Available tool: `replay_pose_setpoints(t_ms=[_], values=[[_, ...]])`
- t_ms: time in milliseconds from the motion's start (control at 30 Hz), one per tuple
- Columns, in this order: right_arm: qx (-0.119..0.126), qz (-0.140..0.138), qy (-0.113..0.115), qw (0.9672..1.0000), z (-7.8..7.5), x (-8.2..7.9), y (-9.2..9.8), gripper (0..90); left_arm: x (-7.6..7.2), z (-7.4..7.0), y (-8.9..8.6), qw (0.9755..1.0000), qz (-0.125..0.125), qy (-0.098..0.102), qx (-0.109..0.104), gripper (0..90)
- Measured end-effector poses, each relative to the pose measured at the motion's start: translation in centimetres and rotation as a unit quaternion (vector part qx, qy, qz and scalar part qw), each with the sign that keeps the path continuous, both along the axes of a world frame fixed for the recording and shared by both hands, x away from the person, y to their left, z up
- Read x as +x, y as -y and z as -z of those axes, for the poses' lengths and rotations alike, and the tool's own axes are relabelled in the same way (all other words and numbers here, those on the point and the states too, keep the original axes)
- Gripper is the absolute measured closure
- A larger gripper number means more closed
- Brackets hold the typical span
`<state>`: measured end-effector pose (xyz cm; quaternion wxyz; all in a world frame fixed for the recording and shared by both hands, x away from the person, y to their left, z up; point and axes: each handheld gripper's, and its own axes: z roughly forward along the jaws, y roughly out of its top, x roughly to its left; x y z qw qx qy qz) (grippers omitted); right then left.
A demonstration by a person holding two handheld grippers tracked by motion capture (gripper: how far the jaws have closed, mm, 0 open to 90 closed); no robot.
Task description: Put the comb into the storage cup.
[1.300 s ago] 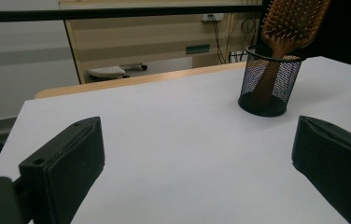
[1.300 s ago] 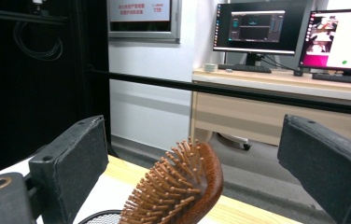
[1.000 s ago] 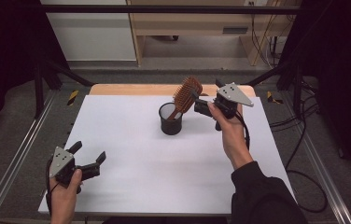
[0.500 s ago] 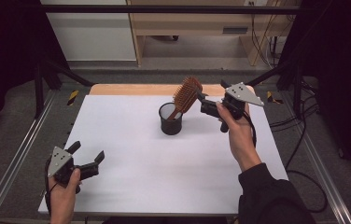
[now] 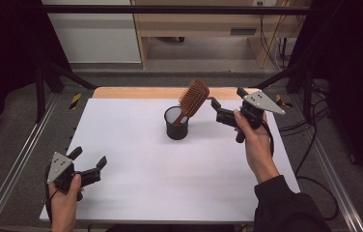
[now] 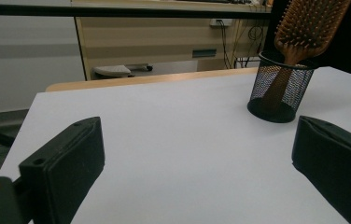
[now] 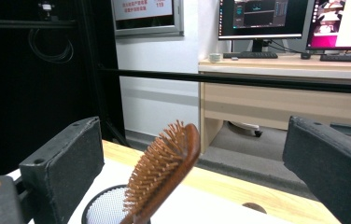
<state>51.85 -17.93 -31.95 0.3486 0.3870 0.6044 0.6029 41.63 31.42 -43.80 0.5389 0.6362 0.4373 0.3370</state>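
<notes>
The left hand (image 5: 63,200) sat low at the near left corner, its left gripper (image 5: 89,169) held level, jaws spread wide with nothing between them — pointing up and to the right in the high view. The right hand (image 5: 257,145) was raised farther out on the right, forearm in a dark sleeve. Its right gripper (image 5: 216,110) aimed leftward — jaws just eased wider and gaping, nothing between the pads.

Brown wooden paddle hairbrush (image 5: 193,97) standing handle-down in black wire-mesh cup (image 5: 176,124), head leaning toward 1 o'clock; cup upright, bench centre-rear.
</notes>
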Motion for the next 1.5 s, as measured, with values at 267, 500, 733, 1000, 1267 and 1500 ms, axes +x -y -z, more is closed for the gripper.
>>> replay_pose_setpoints(t_ms=[267,500,733,1000,1267,1500], values=[[-0.010,-0.001,-0.006,0.9999,0.2,-0.9,1.3,4.8,-0.2,-0.2,-0.4,0.9998,-0.009,0.015,-0.006,2.5],[-0.012,-0.004,-0.001,0.9999,0.2,-2.1,2.3,4.6,-0.2,-0.2,-0.5,0.9998,-0.010,0.016,-0.005,2.4],[-0.013,0.006,-0.004,0.9999,0.2,-2.8,3.7,4.6,-0.2,-0.2,-0.6,0.9998,-0.011,0.017,-0.006,2.5],[-0.014,0.011,-0.003,0.9998,0.6,-3.6,4.7,4.6,-0.3,-0.1,-0.7,0.9997,-0.013,0.017,-0.007,2.4],[-0.014,0.012,0.000,0.9998,0.9,-4.3,5.3,4.6,-0.4,-0.2,-0.8,0.9996,-0.016,0.021,-0.007,2.4],[-0.015,0.014,-0.001,0.9998,1.5,-4.8,5.8,4.5,-0.4,-0.3,-0.9,0.9996,-0.014,0.023,-0.011,2.4]])
